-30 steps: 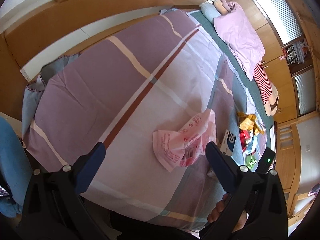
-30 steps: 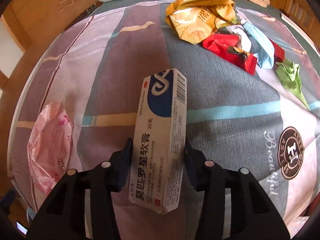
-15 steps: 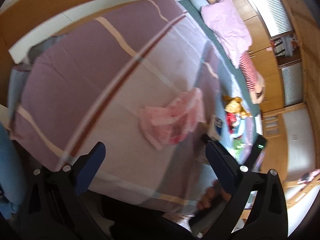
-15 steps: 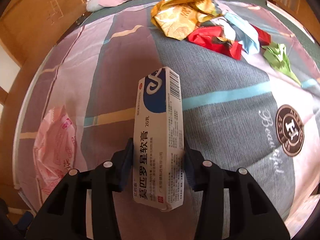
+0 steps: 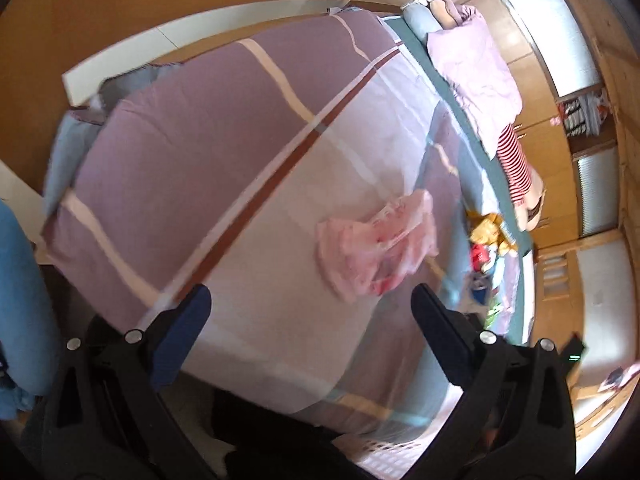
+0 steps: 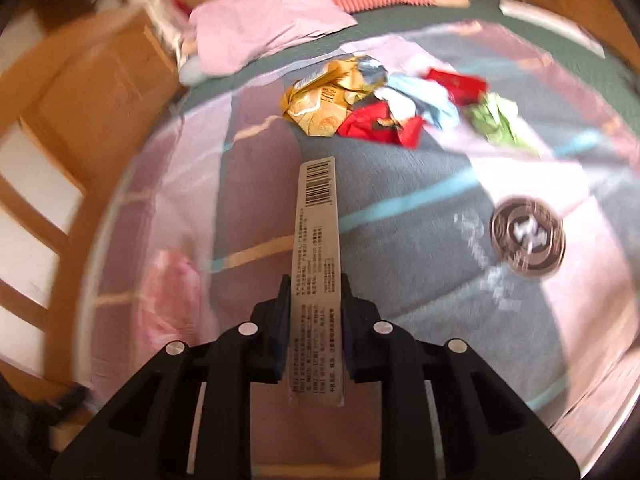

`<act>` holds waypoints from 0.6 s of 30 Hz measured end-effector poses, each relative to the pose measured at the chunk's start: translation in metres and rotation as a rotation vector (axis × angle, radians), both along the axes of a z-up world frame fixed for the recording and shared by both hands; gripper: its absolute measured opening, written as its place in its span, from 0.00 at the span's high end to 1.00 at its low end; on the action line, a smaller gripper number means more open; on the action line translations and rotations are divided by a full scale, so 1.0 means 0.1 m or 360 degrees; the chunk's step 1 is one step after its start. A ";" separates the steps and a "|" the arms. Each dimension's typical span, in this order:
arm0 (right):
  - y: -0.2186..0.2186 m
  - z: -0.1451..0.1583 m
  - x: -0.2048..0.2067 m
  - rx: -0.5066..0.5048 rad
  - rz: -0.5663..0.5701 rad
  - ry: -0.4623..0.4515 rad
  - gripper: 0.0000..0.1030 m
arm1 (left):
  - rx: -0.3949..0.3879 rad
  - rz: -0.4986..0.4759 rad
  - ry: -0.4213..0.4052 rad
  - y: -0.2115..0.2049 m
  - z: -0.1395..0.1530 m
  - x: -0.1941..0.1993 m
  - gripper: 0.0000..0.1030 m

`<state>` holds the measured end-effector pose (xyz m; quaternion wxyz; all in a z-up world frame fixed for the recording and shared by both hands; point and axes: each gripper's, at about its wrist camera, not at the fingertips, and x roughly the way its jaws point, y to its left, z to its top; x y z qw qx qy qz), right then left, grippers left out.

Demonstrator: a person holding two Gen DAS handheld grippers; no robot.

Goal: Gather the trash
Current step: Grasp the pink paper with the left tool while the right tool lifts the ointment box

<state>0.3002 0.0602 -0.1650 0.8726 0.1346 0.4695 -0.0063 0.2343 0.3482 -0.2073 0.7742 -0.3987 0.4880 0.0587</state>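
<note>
Your right tongs [image 6: 314,300] have just closed on the box [image 6: 316,280]; left tongs [image 5: 310,304] gape empty. Next, bag [image 5: 376,252] it, left of the wrappers [image 6: 384,104].

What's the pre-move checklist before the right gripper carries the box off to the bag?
1. Grip on ointment box: ok. The right gripper has just been closing and its pads press both sides of the box.
2. Box clear of the bed cover: ok, it looks lifted.
3. Pink plastic bag open to receive: not ok, it lies flat.
4. Left gripper free: ok, open and empty.
5. Remaining wrappers: not ok, uncollected in a pile.
6. Image sharpness: not ok, both views blurred.
</note>
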 end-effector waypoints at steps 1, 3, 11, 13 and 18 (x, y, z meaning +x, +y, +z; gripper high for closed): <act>-0.03 -0.11 0.05 0.0001 0.0009 0.0053 0.78 | 0.0015 0.0002 -0.0025 -0.04 0.05 0.08 0.04; -0.14 -0.38 0.09 0.0085 -0.0013 0.0204 0.78 | 0.0093 -0.0070 -0.0074 -0.14 0.17 0.27 0.04; -0.22 -0.43 0.08 0.0137 -0.0003 0.0221 0.78 | 0.0485 -0.0741 -0.0130 -0.92 -0.01 1.10 0.04; -0.29 -0.39 0.07 0.0167 -0.0054 0.0187 0.78 | 0.0496 -0.0783 -0.0110 -1.00 -0.10 1.14 0.04; -0.57 -0.15 -0.13 0.0266 -0.0205 -0.0026 0.78 | 0.0597 -0.0827 -0.0028 -1.07 -0.28 1.22 0.47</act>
